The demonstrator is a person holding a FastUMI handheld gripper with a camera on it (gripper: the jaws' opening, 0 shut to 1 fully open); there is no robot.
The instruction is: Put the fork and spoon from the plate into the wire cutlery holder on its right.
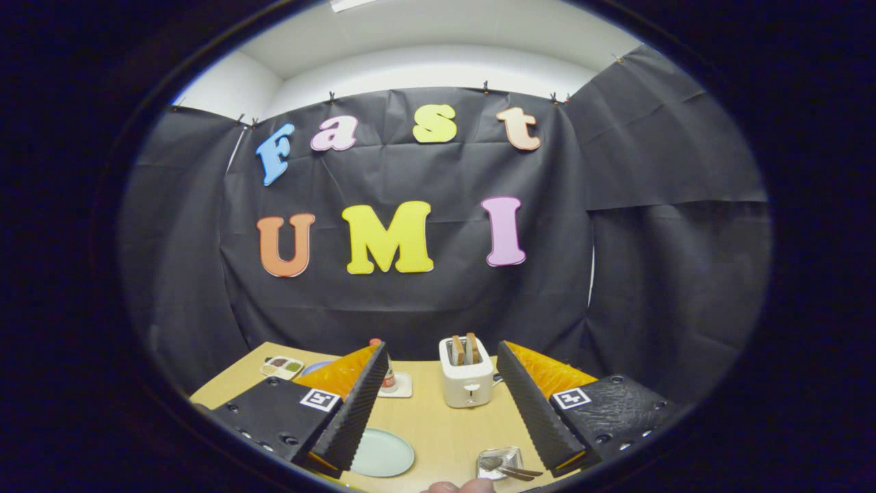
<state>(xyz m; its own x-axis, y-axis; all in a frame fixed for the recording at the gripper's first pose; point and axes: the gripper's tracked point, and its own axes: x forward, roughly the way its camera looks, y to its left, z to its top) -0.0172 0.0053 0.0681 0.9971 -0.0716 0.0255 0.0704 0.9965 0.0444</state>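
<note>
Gripper (pixel 438 404): we held its fingers spread wide apart, gripping nothing, raised above the table (pixel 438 424). Plate (pixel 380 453): pale, bare, beside the left finger. Cutlery holder (pixel 499 461): near the right finger, already carrying what looked like the fork and spoon (pixel 510 470). Toaster (pixel 466 373): beyond the fingers, bread in its slots. Risk, as we judged it: lowering carelessly could clip the holder and tip its contents out.
</note>
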